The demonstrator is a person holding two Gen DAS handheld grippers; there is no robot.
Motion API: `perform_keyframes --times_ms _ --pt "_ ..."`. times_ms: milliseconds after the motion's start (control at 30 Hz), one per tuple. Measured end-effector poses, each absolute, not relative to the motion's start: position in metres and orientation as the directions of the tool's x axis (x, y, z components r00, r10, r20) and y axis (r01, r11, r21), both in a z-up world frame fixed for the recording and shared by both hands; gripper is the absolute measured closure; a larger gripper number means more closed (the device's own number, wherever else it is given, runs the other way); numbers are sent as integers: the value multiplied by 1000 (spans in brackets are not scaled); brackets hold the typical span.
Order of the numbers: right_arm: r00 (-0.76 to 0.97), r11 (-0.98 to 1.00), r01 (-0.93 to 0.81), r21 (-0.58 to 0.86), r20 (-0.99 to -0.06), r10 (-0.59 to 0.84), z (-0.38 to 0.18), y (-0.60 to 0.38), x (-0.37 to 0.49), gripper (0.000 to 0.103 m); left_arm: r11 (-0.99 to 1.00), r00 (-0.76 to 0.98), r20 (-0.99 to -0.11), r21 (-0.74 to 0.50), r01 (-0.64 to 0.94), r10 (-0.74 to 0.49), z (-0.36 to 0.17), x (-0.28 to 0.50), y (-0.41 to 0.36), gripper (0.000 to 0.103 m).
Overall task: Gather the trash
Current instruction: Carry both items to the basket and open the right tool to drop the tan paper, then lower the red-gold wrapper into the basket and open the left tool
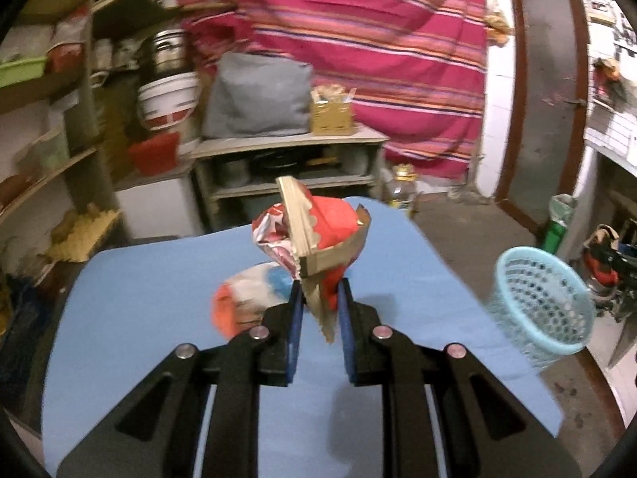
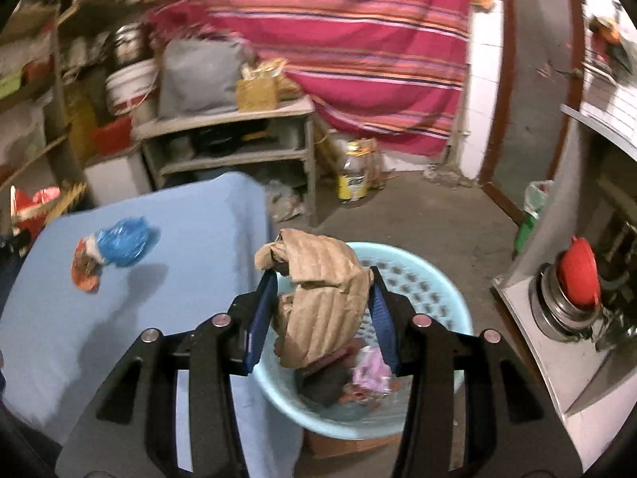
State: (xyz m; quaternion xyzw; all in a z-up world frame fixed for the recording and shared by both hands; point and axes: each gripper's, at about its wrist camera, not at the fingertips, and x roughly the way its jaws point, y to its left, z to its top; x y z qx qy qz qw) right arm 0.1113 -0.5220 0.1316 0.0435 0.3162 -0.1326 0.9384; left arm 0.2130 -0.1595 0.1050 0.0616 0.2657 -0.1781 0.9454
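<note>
Blue cloth covers the worktop (image 1: 151, 286) in a cluttered storeroom. Nearest in the left wrist view, the left tongs (image 1: 320, 298) are nearly closed, pinching a red-and-tan torn carton (image 1: 326, 235) that stands up toward twelve o'clock above the cloth. In the right wrist view, the right tongs (image 2: 324, 290) are partly open, clamped on crumpled brown paper (image 2: 318, 298) over the pale blue basket (image 2: 450, 290), which already holds scraps. Further off at ten o'clock, a blue-and-orange wrapper (image 2: 115, 249) lies on the cloth. Beyond hangs a striped pink curtain (image 2: 338, 40).
</note>
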Motion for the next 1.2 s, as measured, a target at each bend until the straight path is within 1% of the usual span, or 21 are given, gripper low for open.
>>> perform_keyframes --times_ms 133,233,333,467,700,867,933,1000,1133,1200 --pt "749 951 305 48 -628 -209 114 -548 106 57 908 780 -524 27 417 -343 103 205 -203 85" --pt "721 945 325 25 -654 -231 101 -560 110 57 890 759 -534 27 455 -372 94 205 -242 85" --pt "718 935 350 56 -657 -230 92 -574 112 57 873 739 -545 26 487 -396 85 208 -273 85" --pt "707 934 355 48 -667 -234 80 -578 118 57 858 722 -555 27 512 -414 76 213 -308 85" --pt "705 934 353 50 -670 -231 72 -577 126 56 822 698 -549 33 569 -461 67 204 -357 85" --pt "704 930 364 50 -668 -240 69 -579 125 55 804 675 -560 26 594 -480 61 205 -382 85" --pt "705 927 370 57 -667 -240 68 -583 128 51 800 670 -563 24 599 -484 59 206 -387 85" --pt "709 923 379 75 -664 -237 66 -586 129 40 797 666 -565 23 603 -487 58 206 -389 85" --pt "705 913 404 51 -654 -275 66 -587 129 33 792 657 -571 21 610 -491 55 205 -396 85" --pt "710 905 424 42 -636 -303 70 -589 125 25 789 652 -577 19 614 -493 52 206 -399 85"
